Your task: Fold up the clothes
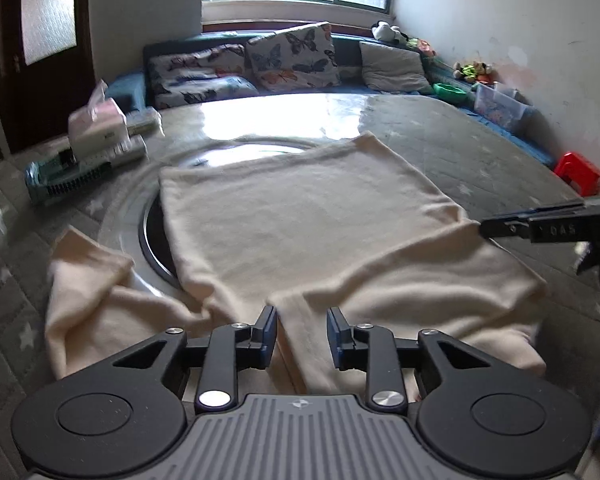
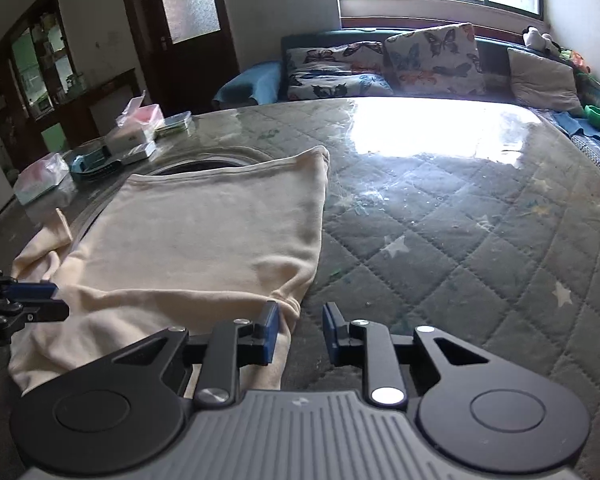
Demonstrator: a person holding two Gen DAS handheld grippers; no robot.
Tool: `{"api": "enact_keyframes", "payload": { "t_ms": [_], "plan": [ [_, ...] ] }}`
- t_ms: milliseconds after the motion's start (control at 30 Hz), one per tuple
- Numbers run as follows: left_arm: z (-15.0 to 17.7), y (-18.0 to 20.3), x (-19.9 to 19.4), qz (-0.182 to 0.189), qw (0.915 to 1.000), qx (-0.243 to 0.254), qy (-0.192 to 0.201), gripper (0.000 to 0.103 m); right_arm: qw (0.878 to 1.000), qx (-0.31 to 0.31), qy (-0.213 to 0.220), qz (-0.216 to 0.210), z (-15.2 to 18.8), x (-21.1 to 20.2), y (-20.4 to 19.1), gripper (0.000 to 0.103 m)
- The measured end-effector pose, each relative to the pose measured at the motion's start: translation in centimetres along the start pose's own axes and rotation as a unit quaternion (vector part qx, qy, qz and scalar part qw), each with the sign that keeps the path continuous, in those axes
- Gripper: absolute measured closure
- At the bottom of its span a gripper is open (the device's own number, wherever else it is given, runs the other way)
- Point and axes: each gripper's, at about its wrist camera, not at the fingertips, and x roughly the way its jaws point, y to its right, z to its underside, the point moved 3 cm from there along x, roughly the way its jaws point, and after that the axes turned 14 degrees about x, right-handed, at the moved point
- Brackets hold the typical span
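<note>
A cream garment point(image 1: 300, 224) lies spread on the quilted, star-printed table cover point(image 2: 460, 240), its body flat over a round glass inset point(image 1: 156, 240) and one sleeve folded across its near part. The other sleeve point(image 1: 88, 300) trails off crumpled to the left. The left gripper point(image 1: 302, 332) sits low over the near edge of the cloth, pointing along it, its jaws parted by a moderate gap with the folded sleeve's edge lying beneath and nothing pinched between the pads. The right gripper point(image 2: 300, 332) hovers at the garment's right near corner, jaws likewise partly open and empty; its left finger point(image 2: 270, 332) overlaps the bunched corner of cloth while the right one is over bare cover. In the left view it reaches in from the right, its tip at the garment's side edge. To the right of the garment the cover lies wide and bare up to a glare patch. On the far left stand boxes point(image 2: 132, 136) and a teal basket point(image 1: 60, 176), apart from the cloth.
</note>
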Motion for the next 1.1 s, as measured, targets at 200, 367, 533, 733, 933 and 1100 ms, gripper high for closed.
{"api": "enact_keyframes", "payload": {
  "t_ms": [200,367,533,733,933,1100],
  "plan": [
    [1.2,1.2,-1.4,0.032,0.9995,0.003,0.004,0.068,0.999,-0.036,-0.023,-0.030,1.4,-2.4,-1.2,0.080],
    [1.7,1.7,-0.9,0.018,0.9998,0.000,-0.007,0.083,0.995,-0.075,-0.043,-0.040,3.5,-3.1,-2.6,0.080],
    [1.8,1.1,-1.5,0.007,0.9999,-0.006,-0.003,0.099,0.993,-0.100,-0.050,-0.032,4.0,-2.9,-3.4,0.079],
    [2.0,0.5,-2.0,0.011,0.9999,-0.011,-0.003,0.099,0.992,-0.112,-0.042,-0.049,3.0,-2.5,-4.8,0.079],
    [2.2,0.0,-2.6,0.012,0.9999,-0.009,0.000,0.094,0.987,-0.133,-0.060,-0.071,3.4,0.0,-7.5,0.079],
    [2.3,-2.4,-4.0,-0.040,0.9990,-0.012,0.019,0.088,0.980,-0.165,-0.069,-0.085,4.3,0.7,-9.9,0.078]
  ]
}}
